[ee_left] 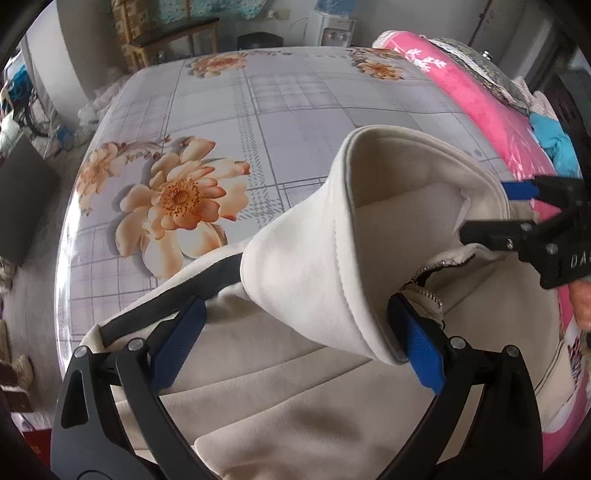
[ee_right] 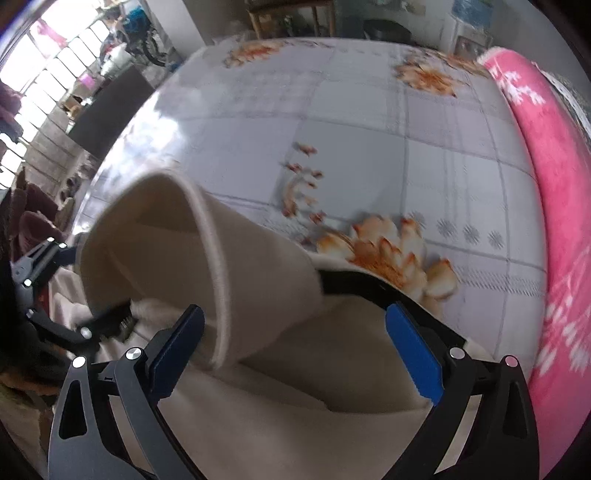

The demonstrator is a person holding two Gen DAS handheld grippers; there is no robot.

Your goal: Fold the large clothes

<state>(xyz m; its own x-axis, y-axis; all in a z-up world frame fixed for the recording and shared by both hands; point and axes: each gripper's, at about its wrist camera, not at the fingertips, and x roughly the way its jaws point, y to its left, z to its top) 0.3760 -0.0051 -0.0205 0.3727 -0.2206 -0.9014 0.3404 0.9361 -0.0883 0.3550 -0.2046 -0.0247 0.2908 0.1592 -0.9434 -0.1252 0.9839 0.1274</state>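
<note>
Spread across a bed is a grey checked sheet printed with peach flowers, and a rolled pink blanket lies along its right edge; a wooden chair and a water dispenser stand by the far wall. On the near part of the bed lies a cream jacket with dark trim and a zip, its hood standing up in a hollow cone. In the left wrist view the left tongs are spread wide, the hood's lower edge sitting between the blue pads and resting against the right-hand pad without being pinched. The right tongs reach in from the right of that view, likewise open, with the hood's rim between their tips. In the blurred right wrist view the right tongs straddle the hood's edge, and the left tongs show at the left by the collar.
</note>
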